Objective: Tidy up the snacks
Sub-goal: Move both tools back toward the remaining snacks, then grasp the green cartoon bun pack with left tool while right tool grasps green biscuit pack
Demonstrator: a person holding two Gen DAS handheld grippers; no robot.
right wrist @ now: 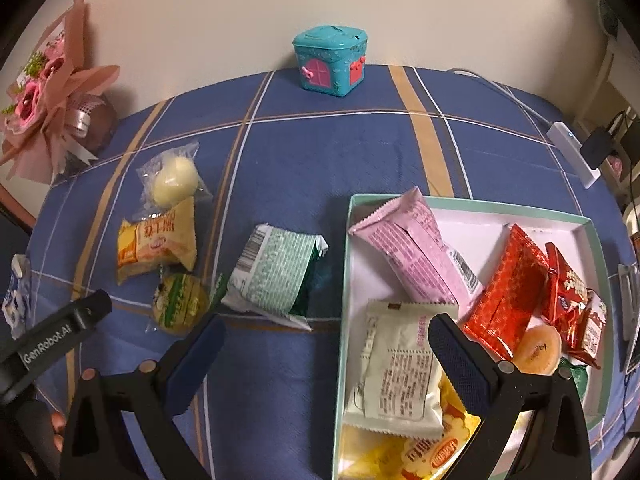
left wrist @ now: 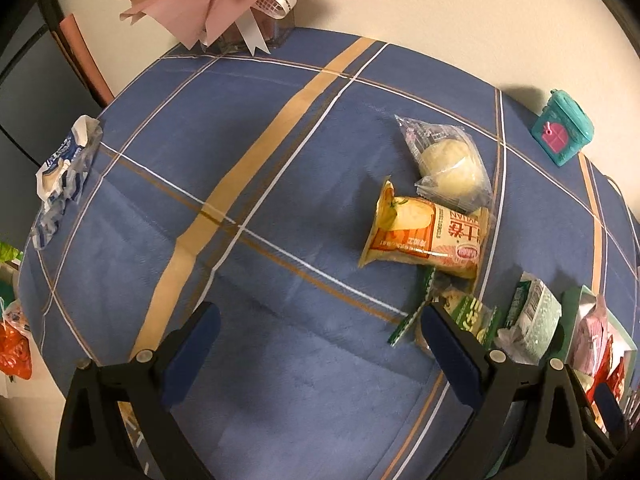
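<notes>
Left gripper (left wrist: 320,336): jaws spread wide, nothing between them, held over bare blue plaid tablecloth (left wrist: 280,140); its right finger lies just beside a green snack (left wrist: 470,318). Right gripper (right wrist: 326,344): jaws likewise apart and empty, straddling the left wall of the tray (right wrist: 345,280), with the right finger over a white packet (right wrist: 396,372) inside it. Tray, near the table's right edge: also holds a pink packet (right wrist: 416,252) leaning on its far-left corner, a red packet (right wrist: 508,288), smaller red packets (right wrist: 572,300) at the right wall, an orange jelly cup (right wrist: 536,350), and a yellow bag (right wrist: 400,452) under the white packet. Loose on the cloth, left of the tray: a pale-green packet (right wrist: 276,276) just beside it; then the round green snack; then a yellow-orange bag (right wrist: 160,244) touching a clear-wrapped bun (right wrist: 174,184) behind it. A blue-white wrapper (left wrist: 64,172) lies at the table's left edge, well apart from the others. At the far edge against the wall stand a teal toy house (right wrist: 330,62) and, toward the far-left corner, a pink bouquet (right wrist: 52,96). A white power strip (right wrist: 572,152) lies at the far-right edge.
</notes>
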